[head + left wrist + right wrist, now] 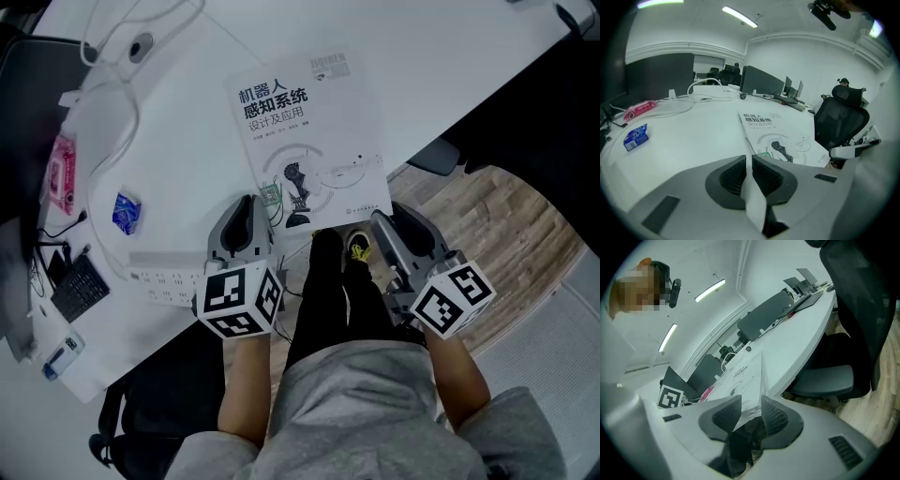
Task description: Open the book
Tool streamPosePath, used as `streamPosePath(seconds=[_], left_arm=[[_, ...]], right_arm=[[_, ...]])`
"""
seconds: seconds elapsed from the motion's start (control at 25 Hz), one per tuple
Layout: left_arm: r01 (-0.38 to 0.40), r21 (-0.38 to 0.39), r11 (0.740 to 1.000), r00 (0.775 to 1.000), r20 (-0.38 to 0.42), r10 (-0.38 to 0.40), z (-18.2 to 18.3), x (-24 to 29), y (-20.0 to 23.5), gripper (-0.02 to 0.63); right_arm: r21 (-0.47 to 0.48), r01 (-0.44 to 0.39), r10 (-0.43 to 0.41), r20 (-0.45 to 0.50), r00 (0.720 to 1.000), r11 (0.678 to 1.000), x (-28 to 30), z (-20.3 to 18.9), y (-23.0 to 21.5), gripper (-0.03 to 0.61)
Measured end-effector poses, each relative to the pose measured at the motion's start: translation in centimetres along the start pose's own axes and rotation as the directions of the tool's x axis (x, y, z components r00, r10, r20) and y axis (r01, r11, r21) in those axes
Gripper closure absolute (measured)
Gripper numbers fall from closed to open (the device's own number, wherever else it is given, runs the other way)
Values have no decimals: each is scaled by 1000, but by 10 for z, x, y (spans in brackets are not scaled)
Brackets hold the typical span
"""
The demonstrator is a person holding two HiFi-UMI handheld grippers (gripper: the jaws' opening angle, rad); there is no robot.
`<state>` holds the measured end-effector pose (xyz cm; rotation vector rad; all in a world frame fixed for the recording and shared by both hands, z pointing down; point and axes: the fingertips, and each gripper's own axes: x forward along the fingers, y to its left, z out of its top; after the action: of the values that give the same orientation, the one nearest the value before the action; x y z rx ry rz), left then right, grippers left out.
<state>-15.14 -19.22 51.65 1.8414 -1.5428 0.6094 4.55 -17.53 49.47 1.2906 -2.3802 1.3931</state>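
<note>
Two grippers sit at the near corners of the book (pixel 309 131). It lies shut on the white table (pixel 187 56), with its near right corner past the table edge. The right gripper (pixel 382 223) has its jaws apart around that corner, and the pads do not seem to press. The left gripper (pixel 251 204) is nearly closed, only a slit, with nothing inside. The risk, I think, is that the right jaws take all pages instead of only the cover. Then the whole book lifts or slides off the edge.
</note>
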Motion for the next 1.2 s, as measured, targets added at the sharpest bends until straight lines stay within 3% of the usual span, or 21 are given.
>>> streamPosePath(seconds=[0.32, 0.48, 0.6, 0.8, 0.88, 1.04, 1.2], left_arm=[[14, -2, 1000, 1000, -23, -14, 0, 2, -2, 597], [32, 7, 999, 999, -30, -32, 0, 3, -6, 603], [36, 14, 999, 999, -24, -36, 5, 9, -3, 603], [58, 14, 998, 997, -46, -57, -1, 11, -6, 603], [61, 19, 998, 997, -43, -60, 0, 12, -7, 603], [74, 53, 996, 997, -41, -72, 0, 17, -11, 603], [98, 25, 995, 994, -42, -97, -7, 16, -19, 601]], right_arm=[[89, -31, 30, 14, 999, 996, 7, 2, 2, 442], [40, -30, 29, 11, 1000, 999, 3, 10, 5, 453], [2, -80, 80, 25, 996, 997, 11, 23, 16, 476], [45, -36, 40, -109, 993, 998, 18, 9, 4, 476], [84, -58, 69, -134, 989, 995, 21, 11, 4, 481], [174, -62, 74, -69, 995, 983, 26, 20, -4, 520], [167, -29, 36, -38, 999, 986, 23, 25, -6, 535]])
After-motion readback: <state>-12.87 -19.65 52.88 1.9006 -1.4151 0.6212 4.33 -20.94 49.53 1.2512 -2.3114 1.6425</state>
